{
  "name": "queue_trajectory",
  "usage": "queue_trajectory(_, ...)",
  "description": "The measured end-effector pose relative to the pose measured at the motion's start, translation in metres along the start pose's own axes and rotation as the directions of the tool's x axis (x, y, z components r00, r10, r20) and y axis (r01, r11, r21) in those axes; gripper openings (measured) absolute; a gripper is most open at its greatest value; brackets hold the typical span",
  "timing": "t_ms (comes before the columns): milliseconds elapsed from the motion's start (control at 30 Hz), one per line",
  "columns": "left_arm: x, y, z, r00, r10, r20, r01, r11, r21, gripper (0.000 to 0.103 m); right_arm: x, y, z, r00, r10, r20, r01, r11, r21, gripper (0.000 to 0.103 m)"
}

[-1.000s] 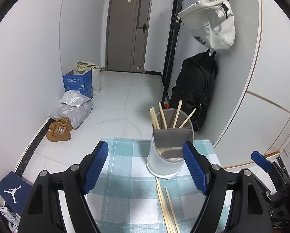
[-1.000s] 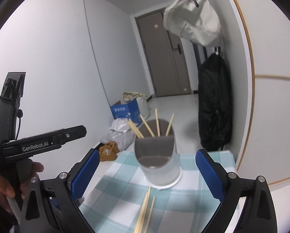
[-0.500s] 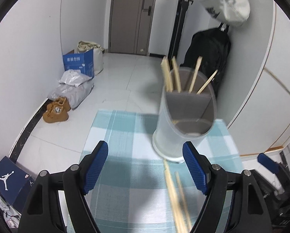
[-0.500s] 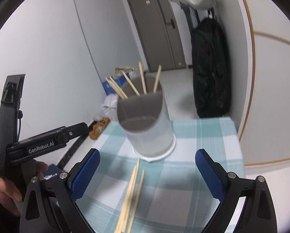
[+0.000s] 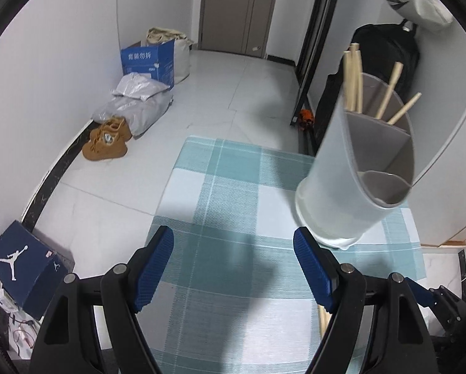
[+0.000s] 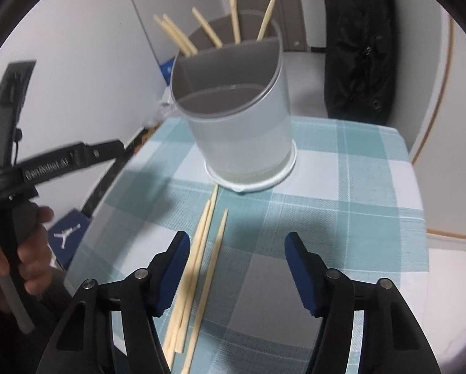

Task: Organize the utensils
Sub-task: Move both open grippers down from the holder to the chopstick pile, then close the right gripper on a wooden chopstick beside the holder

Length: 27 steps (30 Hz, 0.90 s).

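A white utensil holder (image 6: 242, 118) with grey dividers stands on the checked tablecloth (image 6: 342, 218); several wooden chopsticks (image 6: 208, 31) stick out of its back compartments. It also shows in the left wrist view (image 5: 354, 180) at the right. Three loose chopsticks (image 6: 202, 255) lie on the cloth in front of the holder, just right of my right gripper's left finger. My right gripper (image 6: 236, 268) is open and empty above them. My left gripper (image 5: 233, 265) is open and empty over the cloth, left of the holder.
The small table ends close on all sides. On the floor to the left lie a blue Jordan shoe box (image 5: 27, 268), brown shoes (image 5: 108, 140), grey bags (image 5: 139, 103) and a blue carton (image 5: 149, 62). A black backpack (image 6: 357, 43) hangs by the right wall.
Both grippers have moved forward and tilted down toward the table. The holder now looms larger, and the loose chopsticks lie right under my right gripper.
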<state>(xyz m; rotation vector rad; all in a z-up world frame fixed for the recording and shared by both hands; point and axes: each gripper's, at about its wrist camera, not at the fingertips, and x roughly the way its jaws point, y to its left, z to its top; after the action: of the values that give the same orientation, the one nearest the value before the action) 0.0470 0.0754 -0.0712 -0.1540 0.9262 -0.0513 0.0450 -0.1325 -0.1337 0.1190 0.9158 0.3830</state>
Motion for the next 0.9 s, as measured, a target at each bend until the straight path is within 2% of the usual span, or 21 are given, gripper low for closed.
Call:
queue_trajectory(100,0.005,0.008,0.002,1.000,0.008,-0.022,-0.008,1.000,-0.016,0.076,0.012,0.003,0.001,0.999,-0.008,-0.043,0.007,1.000,-0.021,0.056)
queue_trajectory(200,0.008,0.017,0.003,0.999,0.005,-0.045,-0.007,0.999,-0.037,0.076,0.022,0.010,0.005,0.996,-0.035,-0.085,0.029,0.998,-0.063,0.046)
queue_trajectory(233,0.008,0.020,0.003,0.999,0.003,-0.047,-0.006,0.999,-0.049,0.076,0.026,0.012,0.007,0.994,-0.043,-0.098,0.036,0.997,-0.075,0.040)
queue_trajectory(500,0.007,0.036,0.007,0.998,-0.002,-0.056,-0.005,0.992,-0.123,0.075,0.056,0.028,0.022,0.976,-0.105,-0.188,0.078,0.986,-0.147,0.029)
queue_trajectory(600,0.005,0.039,0.008,0.999,-0.004,-0.051,-0.003,0.991,-0.135,0.076,0.065,0.025,0.027,0.965,-0.146,-0.217,0.115,0.982,-0.149,0.019)
queue_trajectory(900,0.002,0.051,0.010,0.999,-0.026,-0.047,0.018,0.985,-0.169,0.075,0.073,0.037,0.033,0.950,-0.170,-0.260,0.122,0.974,-0.192,0.016)
